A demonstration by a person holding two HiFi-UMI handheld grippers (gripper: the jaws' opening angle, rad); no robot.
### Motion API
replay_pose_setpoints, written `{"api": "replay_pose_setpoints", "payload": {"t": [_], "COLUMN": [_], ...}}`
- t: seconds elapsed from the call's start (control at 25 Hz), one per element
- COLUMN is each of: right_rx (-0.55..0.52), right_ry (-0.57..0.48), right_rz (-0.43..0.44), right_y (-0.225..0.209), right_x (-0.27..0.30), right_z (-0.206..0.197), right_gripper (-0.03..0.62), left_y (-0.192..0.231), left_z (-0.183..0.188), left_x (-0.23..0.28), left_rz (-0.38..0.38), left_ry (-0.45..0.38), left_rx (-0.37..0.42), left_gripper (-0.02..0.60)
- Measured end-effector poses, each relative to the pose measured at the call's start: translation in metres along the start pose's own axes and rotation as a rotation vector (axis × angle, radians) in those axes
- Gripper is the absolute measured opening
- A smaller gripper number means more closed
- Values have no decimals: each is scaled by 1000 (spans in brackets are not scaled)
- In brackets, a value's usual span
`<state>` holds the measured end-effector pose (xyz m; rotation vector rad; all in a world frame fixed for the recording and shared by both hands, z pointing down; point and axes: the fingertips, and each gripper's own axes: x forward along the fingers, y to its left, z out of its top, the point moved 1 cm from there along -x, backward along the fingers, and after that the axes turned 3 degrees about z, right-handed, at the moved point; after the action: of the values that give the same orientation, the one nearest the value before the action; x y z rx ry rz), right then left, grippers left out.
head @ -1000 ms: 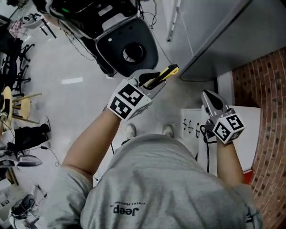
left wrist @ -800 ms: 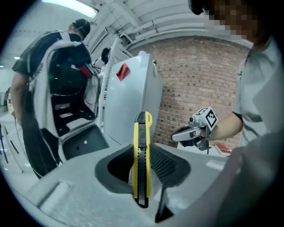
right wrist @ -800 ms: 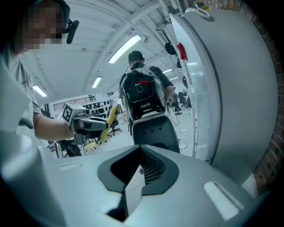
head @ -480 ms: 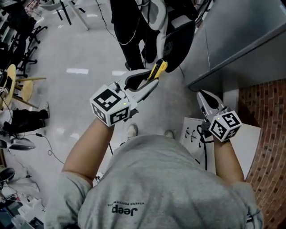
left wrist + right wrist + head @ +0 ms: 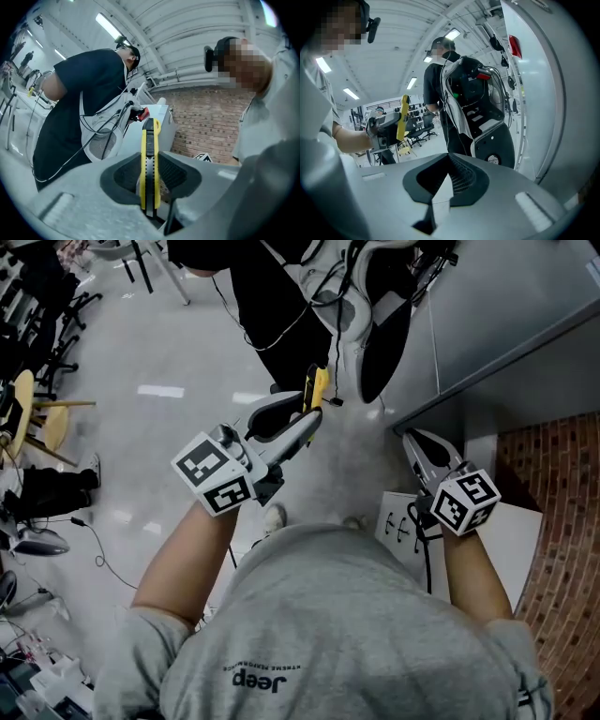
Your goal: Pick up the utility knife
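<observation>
Left fingers (image 5: pixel 123 177) around utility knife (image 5: pixel 149 159)

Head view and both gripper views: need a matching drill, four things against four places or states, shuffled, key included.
Things:
1. yellow-and-black utility knife
2. left gripper
3. right gripper
4. brick wall

Places or states:
A. jaws together, nothing between them
B. along the head view's lower right edge
C. clamped, its end sticking out past the jaws
D. jaws shut on a thing

Pairs: 1-C, 2-D, 3-A, 4-B
</observation>
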<state>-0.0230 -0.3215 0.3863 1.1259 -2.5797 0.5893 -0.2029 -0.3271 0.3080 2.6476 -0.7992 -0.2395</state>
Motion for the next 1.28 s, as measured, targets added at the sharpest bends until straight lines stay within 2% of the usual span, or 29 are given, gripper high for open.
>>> {"api": "replay_pose_setpoints", "payload": {"t": [1.28], "right_rx": [5], "right_ry": [-22], "right_rz": [-81], "right_y": [-4], "right_x": [-23], "right_z": [3], "right_gripper": [8], "left_y": [-18], "left_z": [14], "left_x": [4], "left_rz": [-60], "left_ry": [-43], "left_rx": [-4], "left_gripper": [117]}}
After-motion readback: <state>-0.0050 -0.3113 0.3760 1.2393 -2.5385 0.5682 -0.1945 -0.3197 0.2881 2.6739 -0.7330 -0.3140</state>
